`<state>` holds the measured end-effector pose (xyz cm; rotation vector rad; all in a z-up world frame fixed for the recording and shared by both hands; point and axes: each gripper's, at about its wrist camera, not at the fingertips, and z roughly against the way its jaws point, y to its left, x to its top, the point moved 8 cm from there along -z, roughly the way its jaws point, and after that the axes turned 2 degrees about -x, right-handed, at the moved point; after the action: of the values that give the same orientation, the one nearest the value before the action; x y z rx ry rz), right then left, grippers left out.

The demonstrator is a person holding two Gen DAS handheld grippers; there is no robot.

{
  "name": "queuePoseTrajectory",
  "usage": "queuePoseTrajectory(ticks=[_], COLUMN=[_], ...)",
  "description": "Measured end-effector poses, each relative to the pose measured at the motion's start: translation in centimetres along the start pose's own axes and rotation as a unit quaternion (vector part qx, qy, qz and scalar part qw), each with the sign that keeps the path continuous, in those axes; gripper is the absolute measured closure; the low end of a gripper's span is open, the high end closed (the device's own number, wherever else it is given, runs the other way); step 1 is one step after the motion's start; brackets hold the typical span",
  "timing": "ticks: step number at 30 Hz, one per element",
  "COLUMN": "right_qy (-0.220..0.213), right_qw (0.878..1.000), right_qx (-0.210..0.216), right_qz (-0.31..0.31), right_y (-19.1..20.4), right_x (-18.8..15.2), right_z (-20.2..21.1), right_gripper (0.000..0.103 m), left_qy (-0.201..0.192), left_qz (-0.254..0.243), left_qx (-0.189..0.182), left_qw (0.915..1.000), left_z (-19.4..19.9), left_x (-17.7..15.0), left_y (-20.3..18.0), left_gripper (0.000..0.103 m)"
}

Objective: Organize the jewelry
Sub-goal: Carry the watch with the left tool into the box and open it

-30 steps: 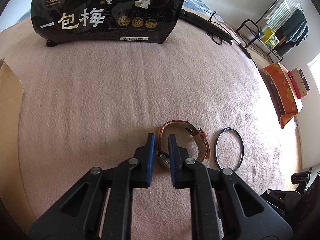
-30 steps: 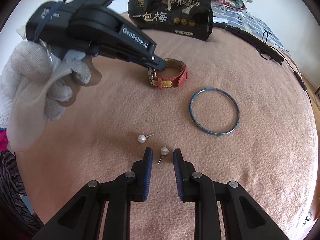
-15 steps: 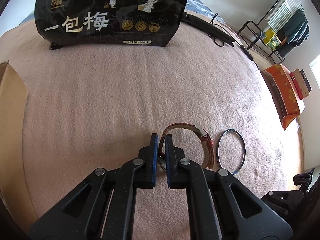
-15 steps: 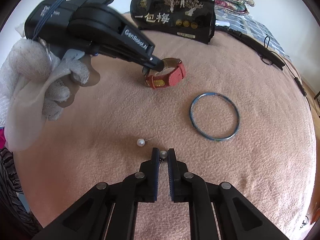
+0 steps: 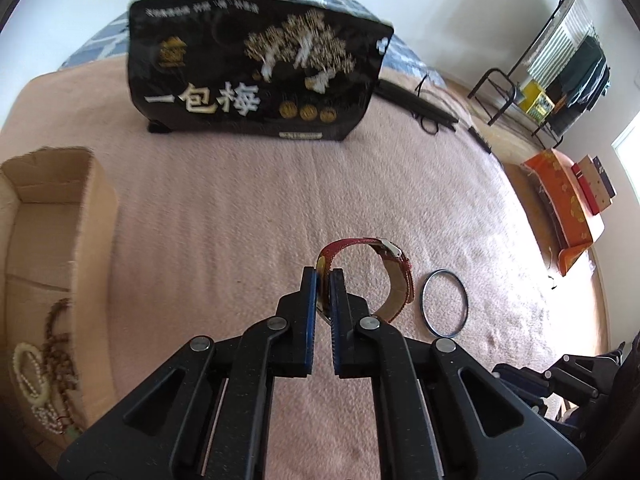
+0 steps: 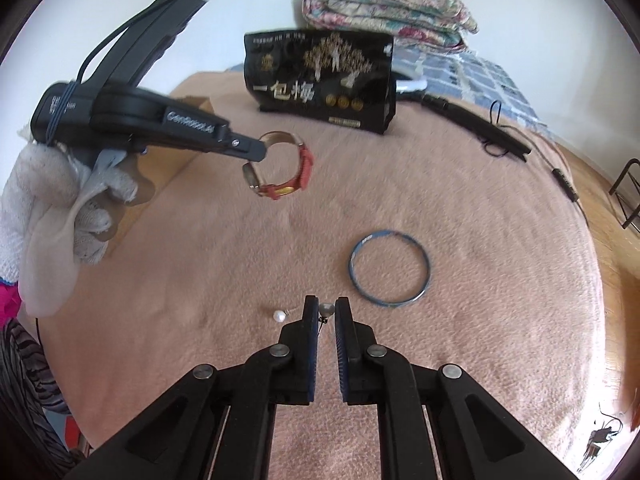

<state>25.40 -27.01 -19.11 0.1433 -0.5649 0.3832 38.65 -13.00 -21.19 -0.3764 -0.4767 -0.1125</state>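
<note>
My left gripper [image 5: 324, 280] is shut on a red-strapped watch [image 5: 384, 276] and holds it up off the pink blanket; in the right wrist view the left gripper [image 6: 256, 152] carries the watch [image 6: 288, 176] in the air. My right gripper [image 6: 326, 308] is shut on a pearl earring [image 6: 326, 310], lifted slightly. A second pearl earring [image 6: 279, 315] lies on the blanket just left of it. A blue bangle [image 6: 390, 266] lies flat to the right; it also shows in the left wrist view [image 5: 445, 303].
A cardboard box [image 5: 48, 248] at the left holds bead bracelets [image 5: 36, 376]. A black snack bag [image 5: 256, 68] stands at the back, with folded quilts [image 6: 384, 12] behind. A black cable and bar [image 6: 476, 124] lie at the back right.
Both grippers closed, left on the watch, right on the earring. The left gripper has lifted the watch off the blanket; the right has risen slightly.
</note>
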Motion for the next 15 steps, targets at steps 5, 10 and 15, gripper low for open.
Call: queuePoseTrajectory(ticks=[5, 10, 15], right_qy=[-0.024, -0.042, -0.056], right_qw=[1.0, 0.999, 0.998], right_qx=[0.001, 0.005, 0.018], right_qz=[-0.004, 0.003, 0.005], right_y=[1.2, 3.2, 5.6], right_x=[1.4, 2.4, 3.4], right_z=[1.7, 3.2, 4.1], right_gripper=[0.097, 0.097, 0.097], left_qy=[-0.025, -0.045, -0.059], left_qz=[0.003, 0.005, 0.012], left_qx=[-0.002, 0.003, 0.01], left_qw=[0.9997, 0.999, 0.9981], left_z=[3.0, 5.6, 7.8], left_x=[0.5, 0.7, 0.8], left_y=[0.6, 2.0, 4.0], left_gripper=[0.099, 0.099, 0.099])
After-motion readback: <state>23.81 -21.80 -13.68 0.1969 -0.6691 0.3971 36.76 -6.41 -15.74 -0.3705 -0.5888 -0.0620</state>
